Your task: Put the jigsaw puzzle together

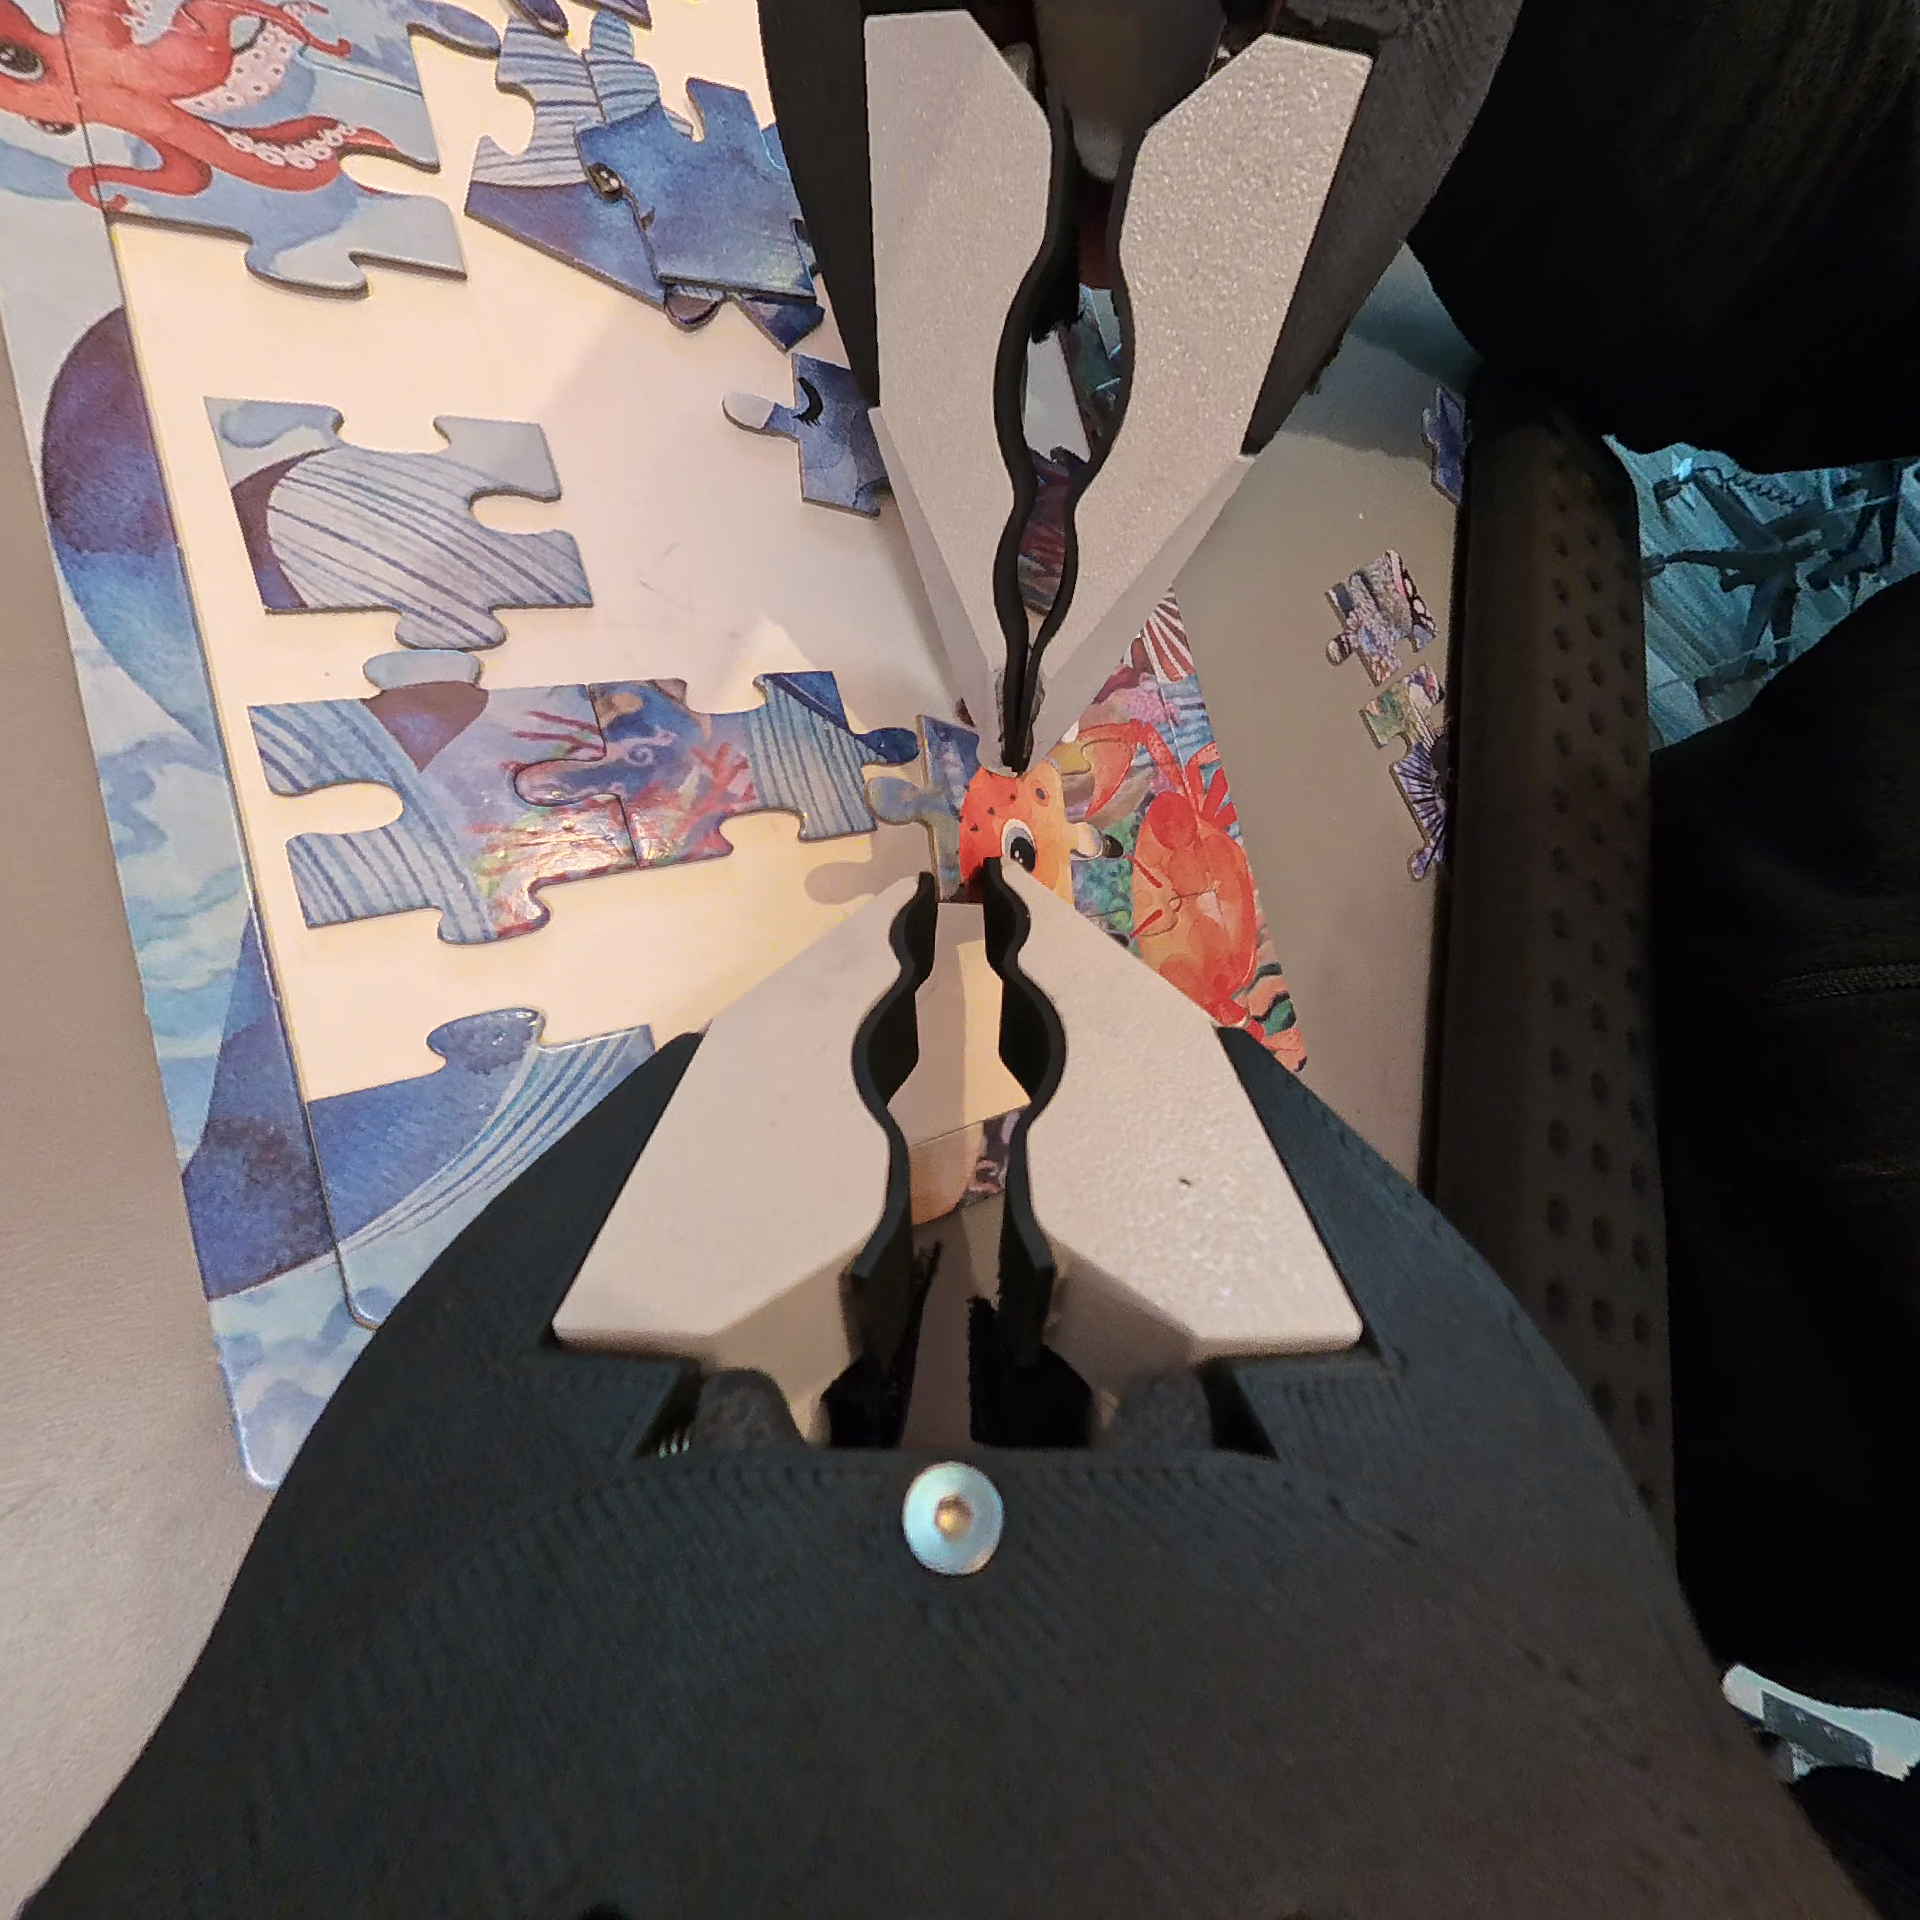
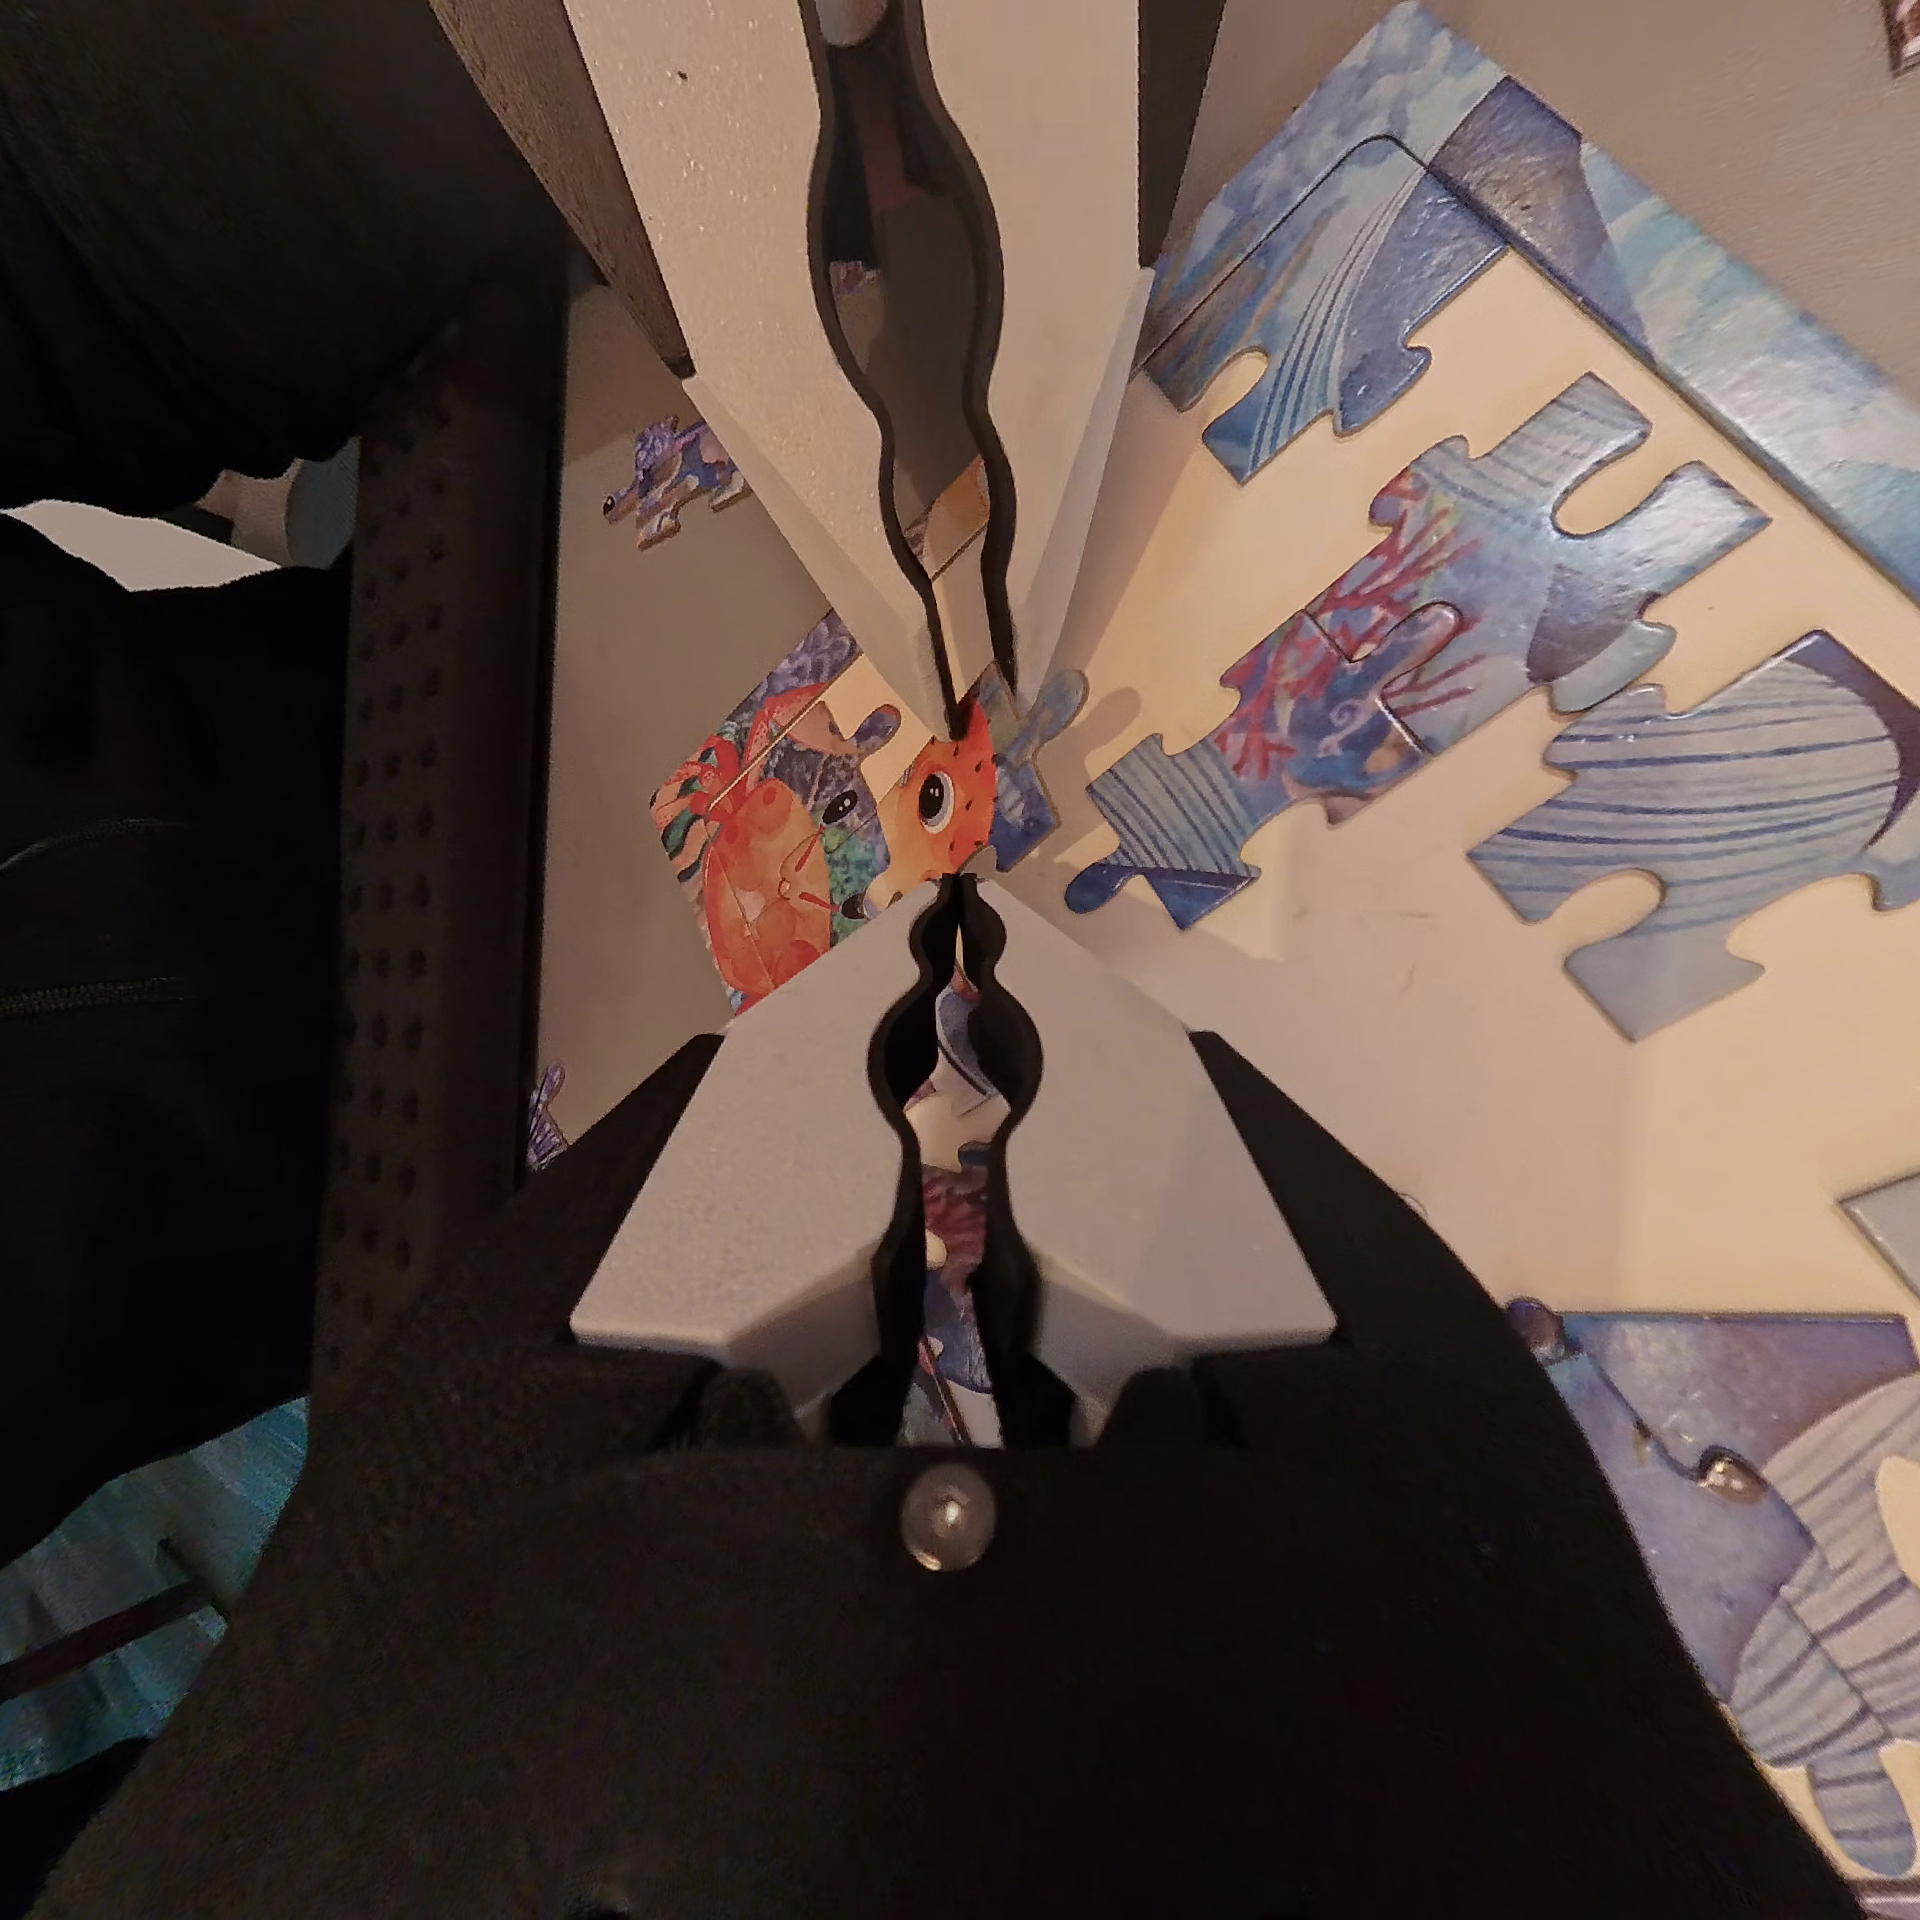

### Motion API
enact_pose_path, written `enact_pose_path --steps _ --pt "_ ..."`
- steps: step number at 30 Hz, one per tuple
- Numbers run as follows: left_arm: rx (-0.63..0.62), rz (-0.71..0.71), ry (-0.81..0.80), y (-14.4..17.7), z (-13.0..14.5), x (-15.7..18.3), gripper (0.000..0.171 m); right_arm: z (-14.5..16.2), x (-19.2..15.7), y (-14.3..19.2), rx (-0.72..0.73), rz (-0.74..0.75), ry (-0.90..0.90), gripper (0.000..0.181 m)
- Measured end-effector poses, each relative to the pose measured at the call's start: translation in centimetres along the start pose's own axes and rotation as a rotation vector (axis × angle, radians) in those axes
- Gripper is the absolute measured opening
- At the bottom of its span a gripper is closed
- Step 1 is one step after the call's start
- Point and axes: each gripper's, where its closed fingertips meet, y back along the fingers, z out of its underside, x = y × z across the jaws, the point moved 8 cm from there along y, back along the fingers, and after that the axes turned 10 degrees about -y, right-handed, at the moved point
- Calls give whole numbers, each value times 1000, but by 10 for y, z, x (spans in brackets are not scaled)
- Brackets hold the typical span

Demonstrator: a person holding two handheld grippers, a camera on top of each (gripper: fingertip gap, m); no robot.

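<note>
We've got both grippers on the orange fish piece [image 1: 1023, 821]. The left gripper [image 1: 958, 878] is slightly apart; the right gripper [image 2: 954, 883] looks pinched together, hard to tell. We'd press down evenly so it seats beside the crab pieces [image 1: 1195, 883] in the tray [image 1: 665, 540].

A plain beige tabletop [image 1: 1340, 582] beside a dark perforated chair seat [image 1: 1548, 831] suggests an indoor room (home or office, unclear).
</note>
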Motion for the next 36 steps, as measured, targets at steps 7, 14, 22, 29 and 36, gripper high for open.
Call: enact_pose_path --steps 7,14,22,29,36 --pt "4 -12 -27 1 -2 1 6 -1 -1 2 5 -2 7 0" --pt "36 -37 -37 8 -6 0 4 -5 -3 12 55 18 29 1" --pt "40 -30 -38 9 -7 1 4 -6 -6 14 52 23 46 5" --pt "21 -5 -47 8 -6 5 3 -2 -8 8 16 -19 38 6" --pt "29 -4 -46 7 -7 5 3 0 -10 11 4 -66 18 18"
